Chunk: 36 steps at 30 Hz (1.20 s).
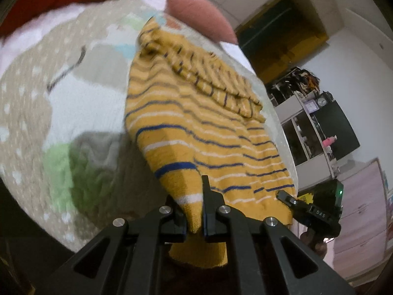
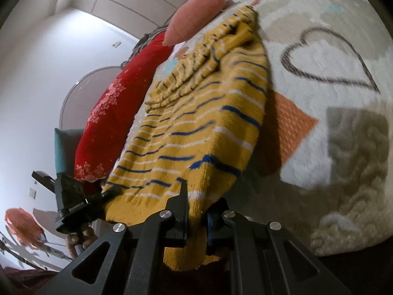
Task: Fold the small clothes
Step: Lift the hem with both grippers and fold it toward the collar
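A small yellow knitted sweater [image 1: 196, 127] with blue and white stripes lies stretched over a patterned fleece blanket [image 1: 73, 103]. My left gripper [image 1: 194, 211] is shut on one near corner of its hem, and the cloth hangs down between the fingers. In the right wrist view the same yellow sweater [image 2: 196, 123] runs away from me, and my right gripper [image 2: 196, 211] is shut on the other hem corner. Each gripper shows in the other's view: the right gripper [image 1: 316, 211] at the sweater's right edge, the left gripper [image 2: 78, 206] at its left edge. The hem is lifted off the blanket.
A pink pillow [image 1: 201, 17] lies beyond the sweater's far end. A red flowered cushion [image 2: 118, 115] lies along the blanket's left side. Shelves [image 1: 312, 123] and a dark wardrobe [image 1: 277, 34] stand at the room's right. The blanket [image 2: 319, 98] spreads wide to the right.
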Motion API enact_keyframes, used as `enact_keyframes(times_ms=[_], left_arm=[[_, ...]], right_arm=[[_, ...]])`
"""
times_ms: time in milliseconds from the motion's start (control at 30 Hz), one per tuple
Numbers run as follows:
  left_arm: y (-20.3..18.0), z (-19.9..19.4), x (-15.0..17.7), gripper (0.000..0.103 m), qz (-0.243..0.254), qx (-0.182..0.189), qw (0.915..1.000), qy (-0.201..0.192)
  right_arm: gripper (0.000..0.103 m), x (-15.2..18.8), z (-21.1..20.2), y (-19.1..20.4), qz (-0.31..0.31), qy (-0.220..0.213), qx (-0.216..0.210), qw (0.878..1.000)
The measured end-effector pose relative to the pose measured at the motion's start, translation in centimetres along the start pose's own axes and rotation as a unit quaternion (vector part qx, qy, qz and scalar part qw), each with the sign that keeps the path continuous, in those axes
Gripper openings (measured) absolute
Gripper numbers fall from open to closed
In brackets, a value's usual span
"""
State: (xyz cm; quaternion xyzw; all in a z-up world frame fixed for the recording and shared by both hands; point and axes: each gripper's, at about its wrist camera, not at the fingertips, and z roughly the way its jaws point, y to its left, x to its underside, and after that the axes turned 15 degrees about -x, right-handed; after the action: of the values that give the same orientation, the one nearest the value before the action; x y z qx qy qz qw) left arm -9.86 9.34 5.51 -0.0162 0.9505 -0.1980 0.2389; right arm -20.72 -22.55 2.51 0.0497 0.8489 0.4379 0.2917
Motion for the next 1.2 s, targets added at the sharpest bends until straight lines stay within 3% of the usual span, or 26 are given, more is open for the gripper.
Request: enact_keyframes(times_ms=[200,367,600,767,900,967,1067,1133,1200], left_arm=[[-1.2,0.5,-2.4,0.008,0.001,0.015,0.9998,-0.009],[-2.0,0.6,-6.4,0.008,-0.015,0.039,0.9990,-0.019],[-2.5,4.8,-15.1,0.008,-0.041,0.035,0.9985,-0.011],[-2.0,10.9,-20.6,0.008,-0.067,0.004,0.9975,0.021],[-0.9,16.4,-23.6,0.008,-0.084,-0.020,0.9928,0.083],[-0.5,17.7,-24.5,0.008,-0.091,-0.008,0.9911,0.097],[0.2,17.6,-26.2,0.009,-0.115,0.040,0.9896,0.077],[1.0,17.3,-27.1,0.023,-0.142,0.072,0.9855,0.058],[2.3,17.2,-27.7,0.046,-0.184,0.098,0.9770,0.045]], right_arm=[[0.012,-2.3,0.7,1.3,-0.016,-0.005,-0.003,1.000],[0.012,-6.1,1.6,3.6,-0.040,-0.015,-0.015,0.999],[0.012,-14.0,4.7,5.4,-0.073,-0.025,0.001,0.997],[0.012,-19.9,8.3,3.2,-0.044,-0.021,0.016,0.999],[0.015,-24.0,11.7,-0.6,0.001,-0.008,0.039,0.999],[0.015,-25.8,13.2,-2.6,0.020,-0.001,0.058,0.998],[0.015,-27.8,15.0,-5.1,0.041,0.002,0.075,0.996],[0.016,-28.9,15.8,-6.7,0.061,-0.004,0.069,0.996],[0.020,-30.0,16.4,-8.0,0.084,-0.015,0.063,0.994]])
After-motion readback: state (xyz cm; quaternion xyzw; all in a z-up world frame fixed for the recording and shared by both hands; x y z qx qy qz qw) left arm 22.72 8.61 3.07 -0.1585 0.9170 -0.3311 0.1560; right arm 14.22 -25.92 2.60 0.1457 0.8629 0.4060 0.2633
